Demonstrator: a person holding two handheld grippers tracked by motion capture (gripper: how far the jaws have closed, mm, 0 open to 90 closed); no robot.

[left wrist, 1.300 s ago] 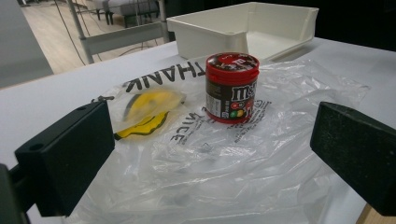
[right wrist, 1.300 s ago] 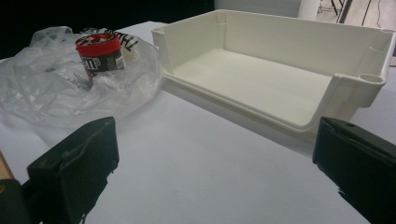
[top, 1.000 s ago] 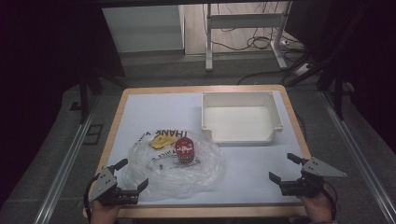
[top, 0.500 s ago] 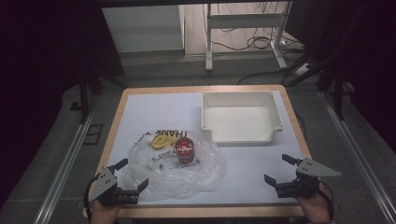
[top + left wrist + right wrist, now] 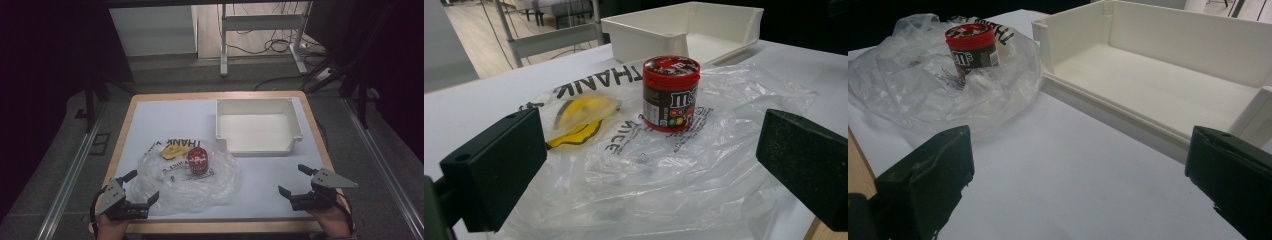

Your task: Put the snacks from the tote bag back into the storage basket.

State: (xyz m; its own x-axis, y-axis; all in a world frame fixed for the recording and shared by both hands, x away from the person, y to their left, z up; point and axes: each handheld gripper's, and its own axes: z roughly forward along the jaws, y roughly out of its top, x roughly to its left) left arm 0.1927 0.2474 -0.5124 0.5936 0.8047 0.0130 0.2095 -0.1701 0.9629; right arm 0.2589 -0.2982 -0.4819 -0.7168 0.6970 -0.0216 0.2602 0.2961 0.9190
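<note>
1. M&M's jar (image 5: 198, 161) stands upright on the clear plastic bag (image 5: 210, 187), near the white tray (image 5: 257, 125).
2. Left gripper (image 5: 132, 192) gapes at the bag's edge.
3. Right gripper (image 5: 295, 181) gapes over bare table (image 5: 150, 117).

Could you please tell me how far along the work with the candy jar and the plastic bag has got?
Nothing looks done yet: the candy jar stands upright on the crumpled plastic bag, and the white bin is empty. In hand: the left gripper sits open at the bag's near edge, and the right gripper hovers open over bare table, holding nothing. Any gripping or moving of the jar or the bag is left.
</note>
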